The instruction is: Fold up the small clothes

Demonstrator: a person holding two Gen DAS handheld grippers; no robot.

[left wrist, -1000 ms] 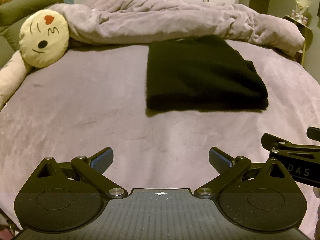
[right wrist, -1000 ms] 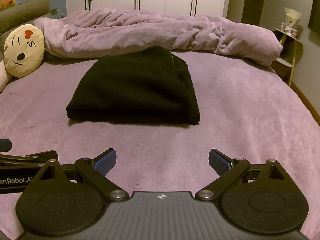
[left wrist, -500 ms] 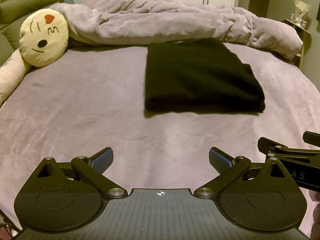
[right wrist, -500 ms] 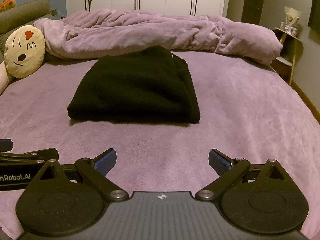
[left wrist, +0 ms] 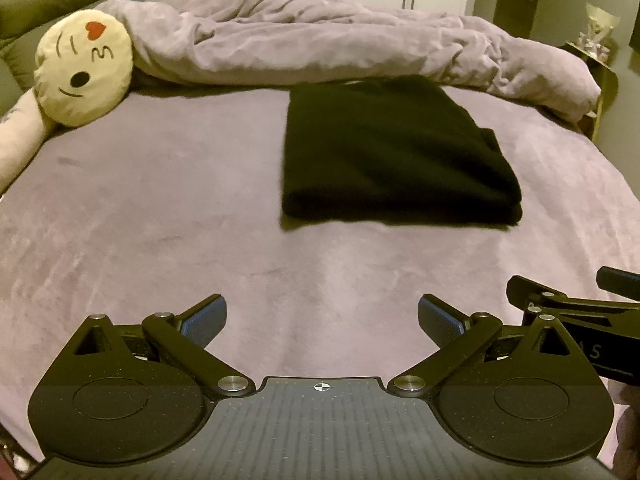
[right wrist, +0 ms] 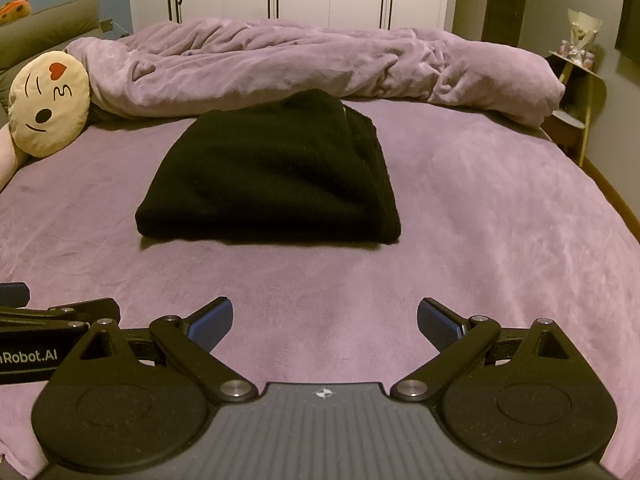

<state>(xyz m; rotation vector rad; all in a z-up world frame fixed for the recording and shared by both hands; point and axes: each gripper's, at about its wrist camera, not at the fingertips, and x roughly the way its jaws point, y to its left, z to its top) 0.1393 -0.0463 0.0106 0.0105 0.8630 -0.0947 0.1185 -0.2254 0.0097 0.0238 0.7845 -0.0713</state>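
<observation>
Grippers sit low over the bed, and little has changed in the last second; in the left wrist view the black folded garment (left wrist: 396,152) has slid a bit to the left and a bit farther off, so the left gripper (left wrist: 322,320) seems to have drifted back and to the right, while the right wrist view looks almost the same as before; nothing has been picked up or moved on the bed, and the garment kept its shape; this looks like the fold is finished and both tools are backing away, though that is a guess. Going from left to right, there is one round yellow face pillow (left wrist: 82,74) with a red heart at the far left, touching the rumpled purple blanket (left wrist: 320,46); there is one blanket, bunched along the far side of the bed (left wrist: 160,220); there is one black garment, folded into a neat block, lying flat on the purple sheet just in front of the blanket and well apart from both grippers; at the far right stands one small side table (right wrist: 576,92) with little things on it, too small to tell. There are two grippers; the left one has its jaws spread wide with nothing between them; the right gripper (right wrist: 324,320) also has its jaws spread wide and empty; each has two blue pads (right wrist: 210,322).
</observation>
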